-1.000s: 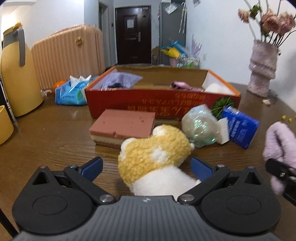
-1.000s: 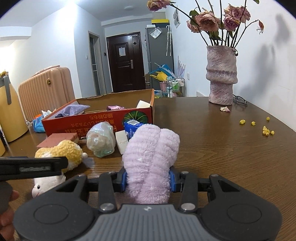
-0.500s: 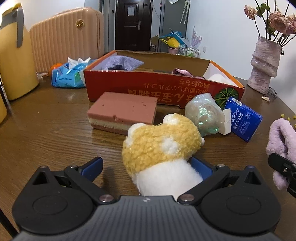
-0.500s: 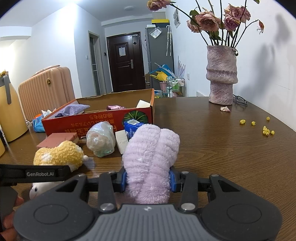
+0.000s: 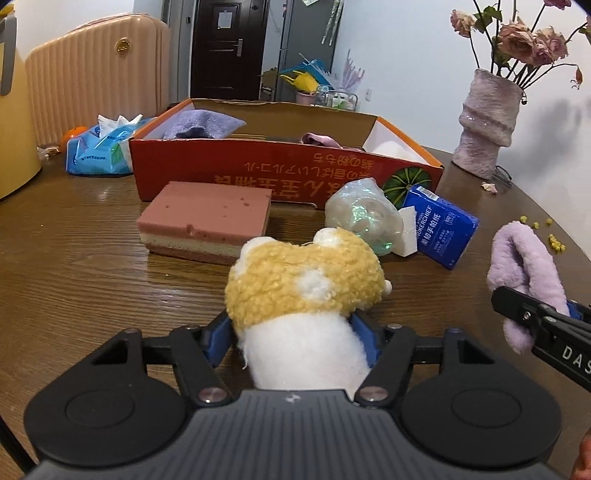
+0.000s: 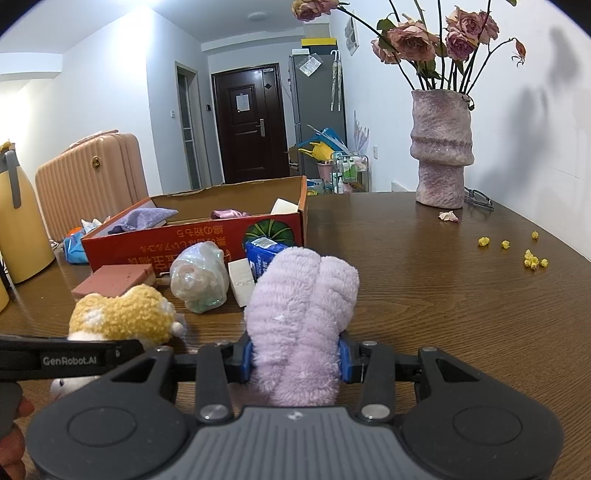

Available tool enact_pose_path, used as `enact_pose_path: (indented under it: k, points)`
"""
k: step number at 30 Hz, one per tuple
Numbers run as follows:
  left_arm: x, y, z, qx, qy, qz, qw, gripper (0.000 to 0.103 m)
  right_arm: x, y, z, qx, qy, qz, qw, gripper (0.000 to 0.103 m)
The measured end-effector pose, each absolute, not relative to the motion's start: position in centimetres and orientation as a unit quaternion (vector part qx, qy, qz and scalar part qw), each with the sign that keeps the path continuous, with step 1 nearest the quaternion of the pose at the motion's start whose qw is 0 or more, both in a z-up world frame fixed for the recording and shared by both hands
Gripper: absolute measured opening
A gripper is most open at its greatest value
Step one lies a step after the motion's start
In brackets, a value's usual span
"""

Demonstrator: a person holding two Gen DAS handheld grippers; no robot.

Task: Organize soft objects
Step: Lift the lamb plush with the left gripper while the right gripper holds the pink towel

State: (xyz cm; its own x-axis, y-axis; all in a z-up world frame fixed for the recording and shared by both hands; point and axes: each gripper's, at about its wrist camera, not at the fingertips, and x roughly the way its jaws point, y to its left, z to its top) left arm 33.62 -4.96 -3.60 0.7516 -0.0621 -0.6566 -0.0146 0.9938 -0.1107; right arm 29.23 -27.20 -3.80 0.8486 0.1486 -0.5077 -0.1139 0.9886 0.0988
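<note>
wooden table (image 5: 74, 258), left tool (image 5: 295, 338) closing against plush toy (image 5: 303, 284), right tool (image 6: 295, 356) gripping lilac towel (image 6: 301, 317)

Two wrist fisheyes, low over the table (image 5: 74, 258)

We are looking forward, sharing the red box (image 5: 280, 173) (image 6: 192, 240) ahead.

White walls (image 6: 122, 92) enclose room; dark door (image 6: 251, 122) at far centre, grey refrigerator (image 6: 317, 110) to its right, peach suitcase (image 6: 88, 177) far left, brown wood-grain table (image 6: 461, 314) near, ceiling light (image 6: 257, 16) on.
</note>
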Motion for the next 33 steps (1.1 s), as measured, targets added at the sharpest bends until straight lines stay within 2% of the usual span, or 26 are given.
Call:
enact_pose_path:
  k: [8,26,33]
  points:
    - [33.0,-4.4,-3.1,-0.060,0.342,-0.016,0.938,0.066,29.1,-27.3,-3.7,0.036,0.256,0.075,0.963,0.041]
    - [30.3,-2.4,-0.1,-0.061,0.249,-0.016,0.966,0.066,27.9,-26.8,-2.8,0.044,0.184,0.113,0.975,0.041]
    - [30.2,-1.9,0.3,-0.062,0.237,-0.013,0.969,0.066,27.9,-26.2,-2.4,0.044,0.163,0.116,0.979,0.041]
